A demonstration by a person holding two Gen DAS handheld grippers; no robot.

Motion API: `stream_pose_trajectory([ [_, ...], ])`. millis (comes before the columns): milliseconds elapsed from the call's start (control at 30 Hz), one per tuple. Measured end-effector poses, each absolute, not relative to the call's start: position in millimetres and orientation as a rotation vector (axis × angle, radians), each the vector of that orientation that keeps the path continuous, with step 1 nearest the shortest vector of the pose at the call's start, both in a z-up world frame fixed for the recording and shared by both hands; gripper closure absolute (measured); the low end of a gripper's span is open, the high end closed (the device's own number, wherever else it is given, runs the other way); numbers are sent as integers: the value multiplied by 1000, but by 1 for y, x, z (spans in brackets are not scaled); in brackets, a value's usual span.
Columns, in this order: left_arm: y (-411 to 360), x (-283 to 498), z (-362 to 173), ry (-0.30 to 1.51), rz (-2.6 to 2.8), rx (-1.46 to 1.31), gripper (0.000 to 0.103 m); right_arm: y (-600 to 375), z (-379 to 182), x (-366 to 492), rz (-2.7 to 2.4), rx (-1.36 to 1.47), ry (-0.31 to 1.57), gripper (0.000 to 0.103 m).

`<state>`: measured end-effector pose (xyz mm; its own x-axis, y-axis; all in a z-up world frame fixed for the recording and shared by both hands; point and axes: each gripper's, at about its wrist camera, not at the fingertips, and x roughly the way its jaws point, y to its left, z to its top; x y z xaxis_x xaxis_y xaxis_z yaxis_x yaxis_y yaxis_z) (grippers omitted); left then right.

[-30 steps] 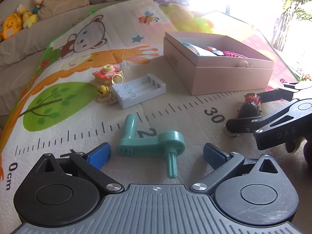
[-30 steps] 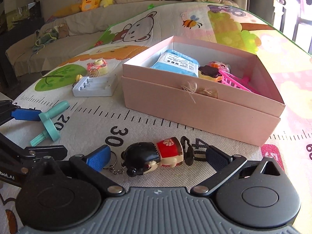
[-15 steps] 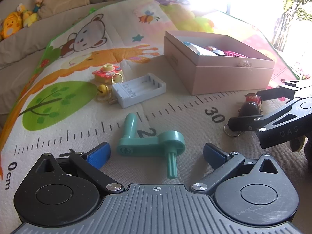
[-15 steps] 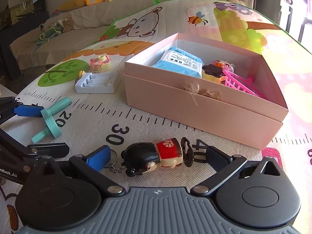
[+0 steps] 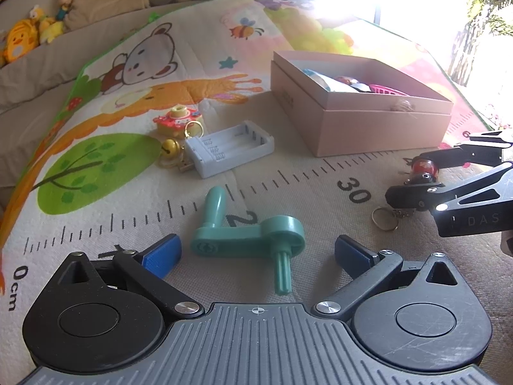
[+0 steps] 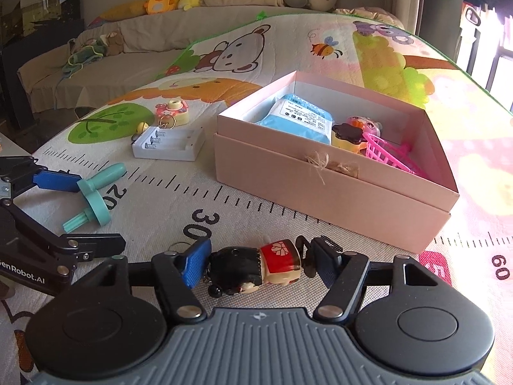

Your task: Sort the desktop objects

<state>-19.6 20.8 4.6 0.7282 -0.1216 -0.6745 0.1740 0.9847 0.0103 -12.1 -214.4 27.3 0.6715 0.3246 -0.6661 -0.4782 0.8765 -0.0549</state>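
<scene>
Apparently right claw (image 6: 258, 264) pinches doll keychain (image 6: 256, 269), near box (image 6: 333, 192) front edge.

- Left wrist view: sits low over the cartoon-printed play mat (image 5: 134, 73), looking forward between the left gripper (image 5: 258, 252) fingers, close to a teal plastic crank handle (image 5: 247, 240).
- Right wrist view: also low, facing the open pink cardboard box (image 6: 333, 192) from nearby.
- Both views share the box, the crank handle (image 6: 93, 192), the white battery holder (image 5: 229, 147) (image 6: 168, 144), and each other's gripper.
</scene>
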Motion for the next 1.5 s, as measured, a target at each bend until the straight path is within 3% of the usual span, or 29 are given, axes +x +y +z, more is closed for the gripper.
stream_pose_trajectory([
  [267, 16, -3, 12, 751, -117, 25, 1, -230, 49, -25, 445, -209, 670, 35],
  [333, 13, -2, 11, 758, -104, 48, 16, -236, 52, -29, 442, -203, 668, 35],
  [433, 11, -5, 14, 750, -92, 67, 27, -245, 58, -35, 430, -191, 653, 35],
  [667, 0, -29, 45, 641, -144, 84, 28, -265, 86, -53, 424, -167, 594, 35],
  [733, -8, -31, 65, 580, -190, 97, 70, -272, 99, -57, 429, -143, 573, 35],
  [933, -34, -6, 104, 442, -225, 157, 70, -288, 152, -39, 403, -68, 465, 35],
  [1167, -9, 9, 107, 458, -166, 82, 67, -286, 195, 41, 333, -67, 393, 35],
  [1267, 3, 3, 92, 512, -155, 78, 49, -280, 194, 84, 329, -57, 420, 32],
  [1333, 10, -4, 81, 546, -149, 77, 41, -276, 188, 101, 290, -72, 427, 22],
  [1433, 21, -16, 65, 597, -149, 53, 24, -277, 181, 99, 277, -81, 437, 22],
  [1500, 25, -22, 57, 621, -159, 43, 21, -279, 176, 87, 296, -66, 450, 22],
])
